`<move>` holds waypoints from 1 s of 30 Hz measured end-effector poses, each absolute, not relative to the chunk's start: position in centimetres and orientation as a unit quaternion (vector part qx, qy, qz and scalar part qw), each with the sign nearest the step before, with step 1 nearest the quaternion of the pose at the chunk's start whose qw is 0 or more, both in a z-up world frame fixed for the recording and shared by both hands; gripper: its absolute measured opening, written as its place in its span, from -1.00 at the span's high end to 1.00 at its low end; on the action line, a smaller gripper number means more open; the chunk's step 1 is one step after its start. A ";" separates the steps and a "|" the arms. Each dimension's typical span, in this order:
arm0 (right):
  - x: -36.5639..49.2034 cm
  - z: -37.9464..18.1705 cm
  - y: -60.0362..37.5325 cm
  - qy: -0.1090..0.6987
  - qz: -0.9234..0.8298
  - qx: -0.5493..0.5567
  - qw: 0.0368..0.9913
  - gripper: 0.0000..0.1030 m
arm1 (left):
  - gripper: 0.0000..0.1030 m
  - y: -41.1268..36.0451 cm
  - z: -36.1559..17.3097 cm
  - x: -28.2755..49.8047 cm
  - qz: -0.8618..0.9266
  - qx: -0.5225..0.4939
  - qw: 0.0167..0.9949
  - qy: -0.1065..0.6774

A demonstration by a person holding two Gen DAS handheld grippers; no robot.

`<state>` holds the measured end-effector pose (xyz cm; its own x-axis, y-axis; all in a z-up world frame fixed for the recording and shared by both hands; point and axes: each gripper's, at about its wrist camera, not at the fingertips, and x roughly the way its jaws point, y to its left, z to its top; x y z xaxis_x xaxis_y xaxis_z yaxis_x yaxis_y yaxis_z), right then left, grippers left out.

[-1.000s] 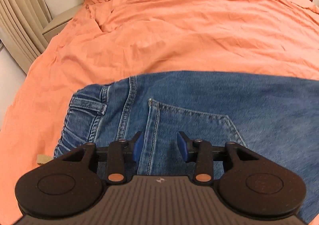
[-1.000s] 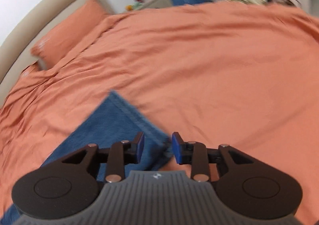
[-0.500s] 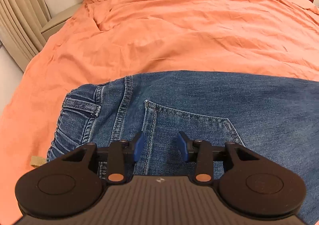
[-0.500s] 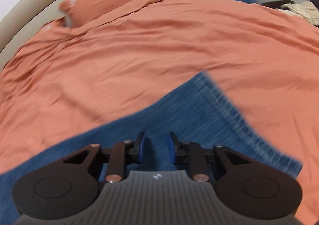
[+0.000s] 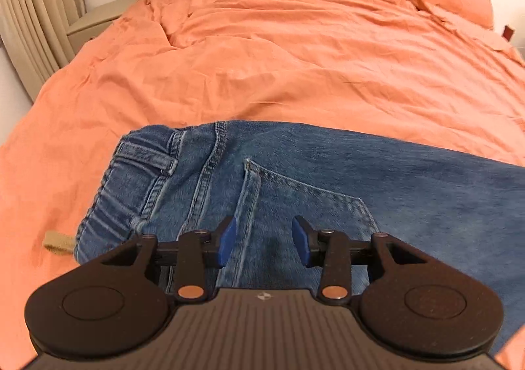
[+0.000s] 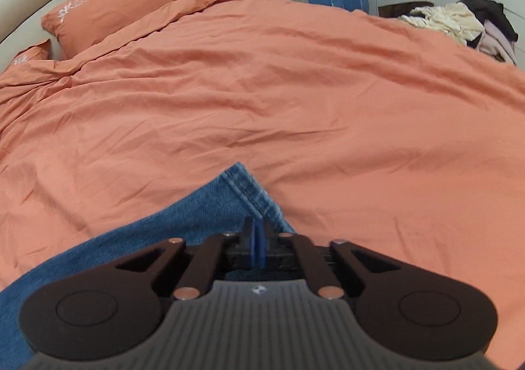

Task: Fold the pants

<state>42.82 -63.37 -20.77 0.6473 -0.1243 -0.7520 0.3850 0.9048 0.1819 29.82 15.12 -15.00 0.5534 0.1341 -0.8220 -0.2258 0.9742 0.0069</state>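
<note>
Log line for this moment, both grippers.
left gripper: open above jeans back pocket | right gripper: shut at jeans leg hem | bed: jeans flat

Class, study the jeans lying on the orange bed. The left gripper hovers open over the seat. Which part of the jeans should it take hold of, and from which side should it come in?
Probably the elastic waistband. The jeans lie flat, so the seat offers nothing to pinch, while the waistband is a thick, bunched free edge. The left gripper should come in from the waistband's open side, left of the back pocket, one finger sliding under the edge.
</note>
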 end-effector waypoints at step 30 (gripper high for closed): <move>15.4 -21.1 -13.1 0.389 0.339 -0.055 0.855 0.32 | 0.09 4.9 -15.8 16.8 -0.027 0.015 0.895 0.445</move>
<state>15.37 -13.14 -21.07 0.4674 0.5369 -0.7024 -0.6218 0.7644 0.1705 16.84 4.86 -15.82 0.6027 -0.0338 -0.7972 0.0612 0.9981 0.0040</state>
